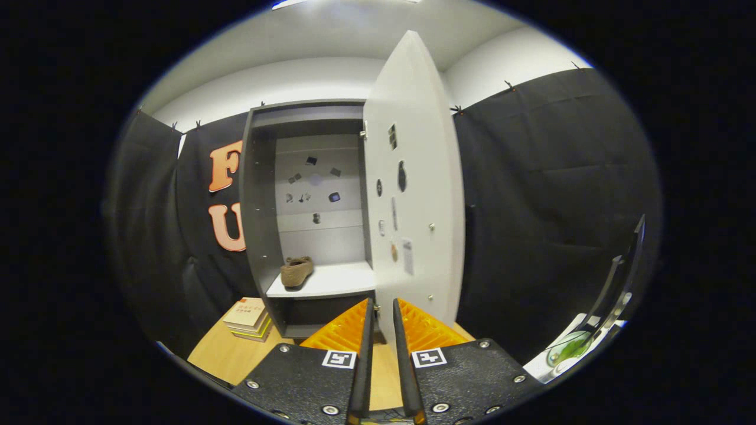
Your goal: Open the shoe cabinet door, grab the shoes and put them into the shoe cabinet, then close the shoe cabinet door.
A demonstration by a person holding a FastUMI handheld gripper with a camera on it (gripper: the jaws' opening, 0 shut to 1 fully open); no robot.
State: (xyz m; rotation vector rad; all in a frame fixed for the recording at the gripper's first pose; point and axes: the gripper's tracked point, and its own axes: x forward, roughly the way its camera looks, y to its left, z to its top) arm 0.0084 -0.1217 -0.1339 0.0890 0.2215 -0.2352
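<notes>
A staged booth here: black cloth walls [549, 195] clipped up under white walls, a grey shoe cabinet [260, 224] standing on a wooden bench [224, 354].

The single camera rides on the gripper [383, 310] and looks forward along its two fingers, which stand close together with a narrow gap. It sits low, near the wooden table top [224, 354], facing the shoe cabinet [260, 212] almost head-on from a short way off. The open cabinet door [416, 177] swings out towards the lens, its edge just ahead of the fingertips. The fisheye sweep takes in the ceiling above and the booth's black cloth wall [549, 206] on both sides.
</notes>
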